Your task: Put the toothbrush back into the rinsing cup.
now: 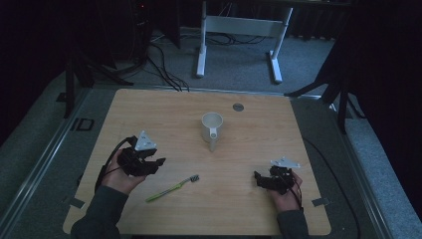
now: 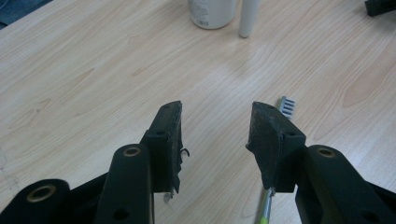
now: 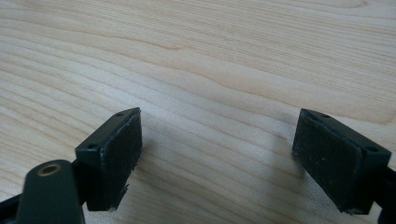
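A: Checking L side. Seeing left gripper [image 1: 160, 162] sitting over table [image 1: 149, 107] at near-left, jaws standing apart w/ moderate gap, nothing between them.

B: Confirming from left gripper view: left gripper [image 2: 215, 122] gaping, bare wood showing thru gap. Toothbrush?

A: Lying flat on table, just right of L tool in high view. Toothbrush [image 1: 172, 188] showing green handle, grey bristle head pointing up-right, handle end trailing down-left toward near edge.

B: Matching here. Toothbrush [image 2: 286, 105] peeking out behind right-hand jaw, bristle head just past jaw tip, green handle slipping under that jaw at bottom. Sitting outside the gap, not inside. Touching jaw or not — can't tell.

A: Noted. Moving to R side. Seeing right gripper [image 1: 257, 178] at near-right, held low, well apart from toothbrush.

B: Looking along right gripper [image 3: 217, 128]: jaws spread wide, holding nothing, plain wood grain betw. them.

A: Also spotting white mug [image 1: 212, 125] standing upright mid-table, beyond both tools, handle facing near edge.

B: Seeing mug [image 2: 212, 13] at top of left gripper view too, base only, w/ white handle beside it. Well ahead of L jaws, off-line from toothbrush.

A: Hands: left hand [image 1: 119, 177] and right hand [image 1: 285, 196] gripping tools from below.
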A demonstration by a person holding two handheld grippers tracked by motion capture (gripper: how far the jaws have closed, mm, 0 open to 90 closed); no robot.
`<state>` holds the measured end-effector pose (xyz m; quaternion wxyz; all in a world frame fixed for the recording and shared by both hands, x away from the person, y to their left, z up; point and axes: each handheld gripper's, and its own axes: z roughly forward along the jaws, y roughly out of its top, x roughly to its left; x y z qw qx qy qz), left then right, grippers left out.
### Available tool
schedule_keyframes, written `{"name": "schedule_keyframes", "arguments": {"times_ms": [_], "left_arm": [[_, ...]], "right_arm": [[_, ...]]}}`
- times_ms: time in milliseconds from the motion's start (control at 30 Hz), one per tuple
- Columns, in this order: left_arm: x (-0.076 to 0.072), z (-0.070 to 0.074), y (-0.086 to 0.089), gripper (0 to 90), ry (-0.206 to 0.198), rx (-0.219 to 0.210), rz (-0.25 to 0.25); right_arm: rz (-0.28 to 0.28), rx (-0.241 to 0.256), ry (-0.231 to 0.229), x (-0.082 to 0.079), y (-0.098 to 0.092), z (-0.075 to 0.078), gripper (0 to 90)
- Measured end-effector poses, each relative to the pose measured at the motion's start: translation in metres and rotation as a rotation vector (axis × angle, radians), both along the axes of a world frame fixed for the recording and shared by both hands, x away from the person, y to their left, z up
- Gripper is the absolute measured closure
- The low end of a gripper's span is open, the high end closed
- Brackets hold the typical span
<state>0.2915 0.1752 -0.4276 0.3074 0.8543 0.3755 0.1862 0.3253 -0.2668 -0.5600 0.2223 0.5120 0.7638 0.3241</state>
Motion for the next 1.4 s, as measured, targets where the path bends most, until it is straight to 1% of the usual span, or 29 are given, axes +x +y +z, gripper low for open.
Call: {"name": "schedule_keyframes", "arguments": {"times_ms": [167, 300, 600, 667, 867, 1100, 1133, 1167, 1400], "left_arm": [[0.002, 0.002, -0.001, 54.7, 0.007, 0.012, -0.007], [0.004, 0.004, -0.004, 54.8, 0.018, 0.036, -0.013], [0.008, 0.002, -0.011, 54.8, 0.045, 0.064, -0.033], [0.009, 0.001, -0.015, 54.5, 0.044, 0.074, -0.035], [0.011, 0.000, -0.020, 54.5, 0.054, 0.086, -0.046], [0.014, 0.002, -0.025, 54.5, 0.058, 0.097, -0.044], [0.015, 0.002, -0.026, 54.6, 0.061, 0.103, -0.048], [0.015, 0.001, -0.027, 54.6, 0.065, 0.100, -0.047], [0.017, 0.000, -0.029, 55.3, 0.088, 0.115, -0.060]], "right_arm": [[0.000, 0.000, 0.000, 0.000, 0.000, 0.000, 15.7], [0.000, 0.000, 0.000, 0.000, 0.000, 0.000, 15.7], [0.000, 0.000, 0.000, 0.000, 0.000, 0.000, 15.7], [0.000, 0.000, 0.000, 0.000, 0.000, 0.000, 15.7], [0.000, 0.000, 0.000, 0.000, 0.000, 0.000, 15.8], [0.000, 0.000, 0.000, 0.000, 0.000, 0.000, 15.7], [0.000, 0.001, 0.001, 0.000, 0.000, 0.000, 15.7], [0.000, 0.001, 0.000, 0.000, 0.000, 0.000, 15.7], [0.000, 0.001, 0.000, 0.000, 0.000, 0.000, 15.7]]}}
